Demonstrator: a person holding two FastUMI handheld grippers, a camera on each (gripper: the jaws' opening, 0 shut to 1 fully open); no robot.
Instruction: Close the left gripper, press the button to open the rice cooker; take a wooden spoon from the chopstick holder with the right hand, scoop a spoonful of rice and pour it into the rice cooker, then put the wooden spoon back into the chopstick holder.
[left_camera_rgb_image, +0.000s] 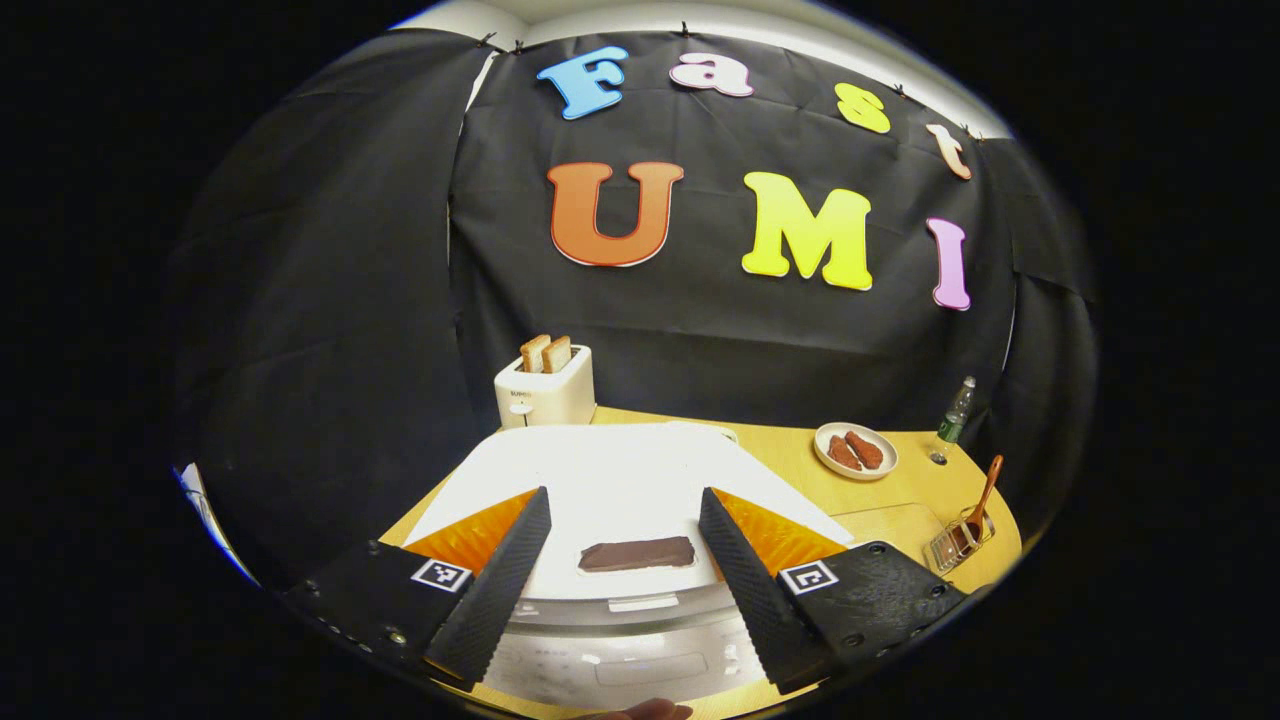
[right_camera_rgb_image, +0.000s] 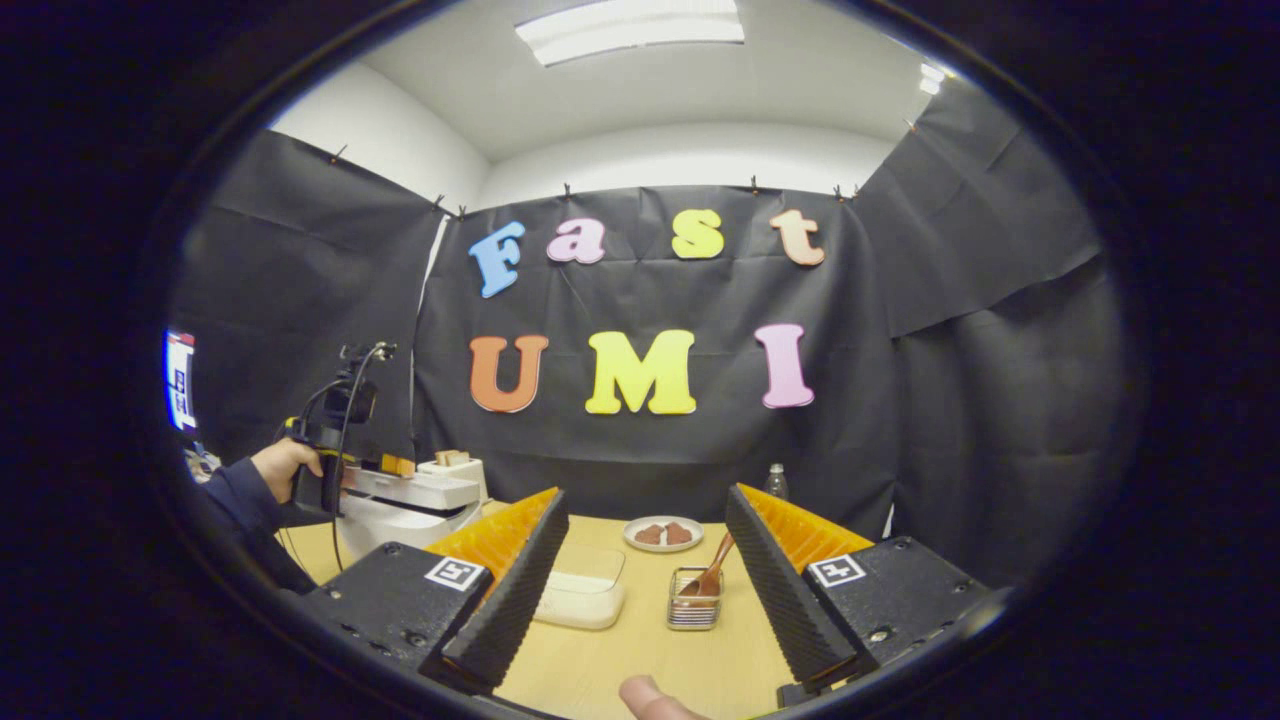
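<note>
Toaster (left_camera_rgb_image: 545, 392), plate (left_camera_rgb_image: 855, 452), bottle (left_camera_rgb_image: 955, 412).

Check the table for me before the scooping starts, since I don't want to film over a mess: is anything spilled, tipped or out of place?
Nothing stands out. The wooden spoon leans in the chopstick holder, the rice cooker is shut, the toaster and bottle stand upright, and the plate sits flat with no spill visible.
</note>
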